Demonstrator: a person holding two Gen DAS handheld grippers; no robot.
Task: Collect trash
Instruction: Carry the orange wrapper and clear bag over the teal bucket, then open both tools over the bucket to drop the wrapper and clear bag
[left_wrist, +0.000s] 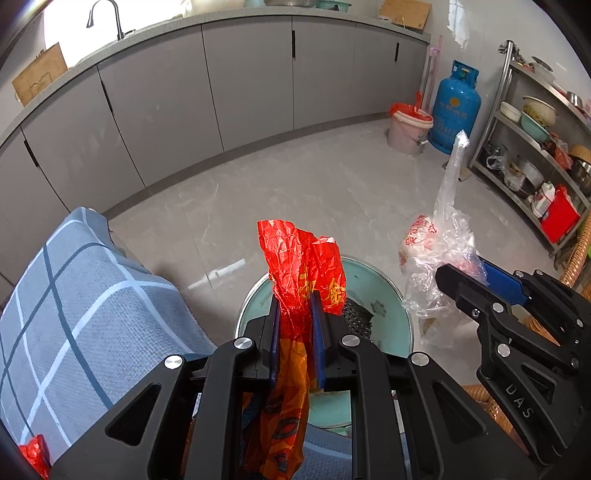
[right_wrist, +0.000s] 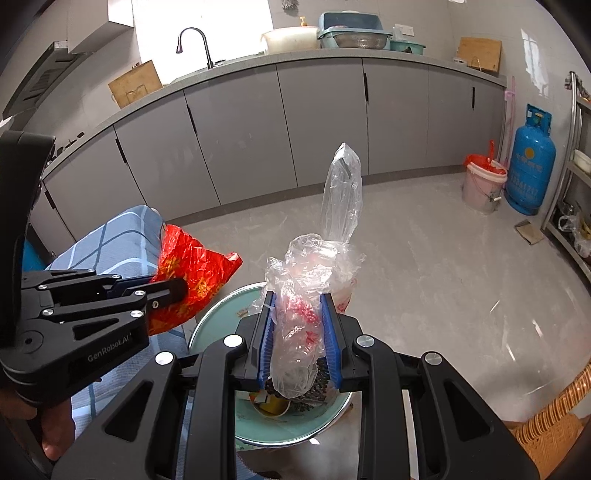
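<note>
1. My biggest worry is the clear plastic bag (right_wrist: 314, 288): my right gripper (right_wrist: 297, 334) is clamped on its bunched middle, above the pale green bin (right_wrist: 207, 328), and a long tail stands up past the jaws. If I let go too far toward the bin's right rim, I judge the light film could drift out onto the tiled floor (right_wrist: 443, 277).
2. My left gripper (left_wrist: 295, 325) is pinched tight on the red plastic bag (left_wrist: 299, 266), which hangs over the bin's left rim, just beside the blue checked cloth (left_wrist: 74, 295). Released there, it could land on the cloth rather than inside.
3. The two grippers are near each other over one opening; lowering both together risks the bags tangling or the fingers knocking.
4. The bin already holds dark scraps and a small cup (right_wrist: 273, 406); springy film may not settle and could creep back over the rim.
</note>
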